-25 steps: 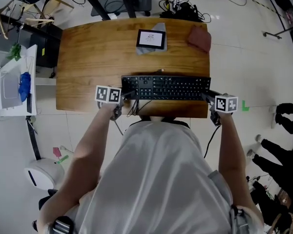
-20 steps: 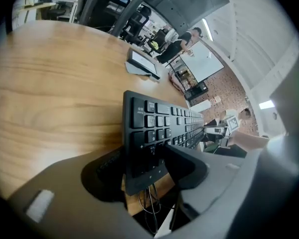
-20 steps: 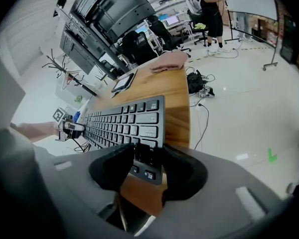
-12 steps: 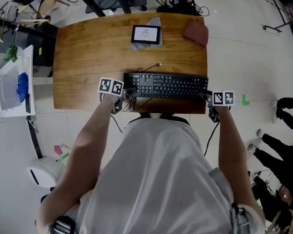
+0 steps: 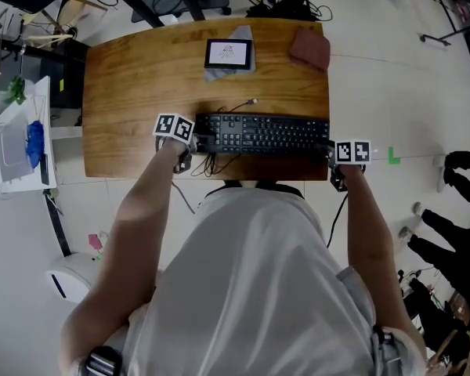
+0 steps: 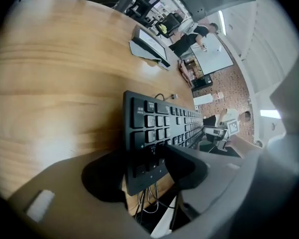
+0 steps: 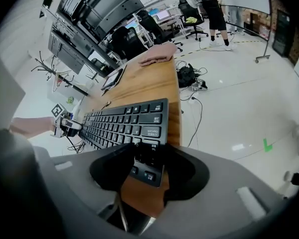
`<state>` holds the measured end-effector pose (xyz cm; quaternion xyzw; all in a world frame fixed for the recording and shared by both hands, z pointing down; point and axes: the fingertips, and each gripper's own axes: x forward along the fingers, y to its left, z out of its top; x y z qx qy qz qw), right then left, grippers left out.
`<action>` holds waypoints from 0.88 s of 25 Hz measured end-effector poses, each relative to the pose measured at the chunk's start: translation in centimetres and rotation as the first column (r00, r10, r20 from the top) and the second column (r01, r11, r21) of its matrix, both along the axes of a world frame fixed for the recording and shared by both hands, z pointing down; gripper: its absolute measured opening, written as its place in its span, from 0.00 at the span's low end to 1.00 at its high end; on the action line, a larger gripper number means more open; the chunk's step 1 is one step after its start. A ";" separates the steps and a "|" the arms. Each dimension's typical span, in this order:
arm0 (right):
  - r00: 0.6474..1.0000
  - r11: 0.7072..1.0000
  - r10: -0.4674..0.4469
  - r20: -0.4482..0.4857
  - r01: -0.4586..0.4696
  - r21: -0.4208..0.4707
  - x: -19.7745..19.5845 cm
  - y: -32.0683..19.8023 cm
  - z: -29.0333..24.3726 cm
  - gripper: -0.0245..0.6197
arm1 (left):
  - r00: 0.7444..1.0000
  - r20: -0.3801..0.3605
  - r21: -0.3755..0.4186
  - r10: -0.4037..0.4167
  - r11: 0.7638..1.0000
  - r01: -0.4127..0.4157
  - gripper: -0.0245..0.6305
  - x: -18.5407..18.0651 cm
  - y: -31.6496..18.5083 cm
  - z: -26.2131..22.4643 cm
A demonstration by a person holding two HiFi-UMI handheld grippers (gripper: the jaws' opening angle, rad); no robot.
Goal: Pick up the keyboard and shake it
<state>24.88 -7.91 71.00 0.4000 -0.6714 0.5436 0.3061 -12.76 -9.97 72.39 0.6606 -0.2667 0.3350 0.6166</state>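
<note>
Keyboard (image 5: 262, 134) at the near edge of the wooden desk (image 5: 141, 84), held at both ends: left claw (image 5: 196, 142) closed on its left corner, right claw (image 5: 330, 150) closed on its right corner. Reddish cloth (image 5: 309, 48) at the far corner.

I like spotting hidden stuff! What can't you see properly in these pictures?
Head view: tablet screen too small to make out.
Head view: keyboard key letters too small to read.
Left gripper view: wires under the keyboard, lower ends hidden behind the left gripper.
</note>
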 end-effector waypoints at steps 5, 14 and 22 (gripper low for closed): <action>0.999 0.999 0.036 -0.035 -0.037 -0.021 0.2 0.0 0.8 0.31 | 0.999 0.040 -0.081 0.003 0.997 0.000 0.40 0.0 -0.1 0.4; 0.991 0.991 0.133 -0.005 -0.133 0.003 0.5 -0.4 1.1 0.34 | 0.999 -0.008 -0.051 -0.036 0.998 0.035 0.40 -0.3 -0.3 0.4; 0.986 0.983 0.164 -0.008 -0.163 0.085 2.2 -0.5 0.4 0.33 | 0.996 -0.020 0.088 -0.088 0.992 0.090 0.40 -3.1 -0.6 -0.8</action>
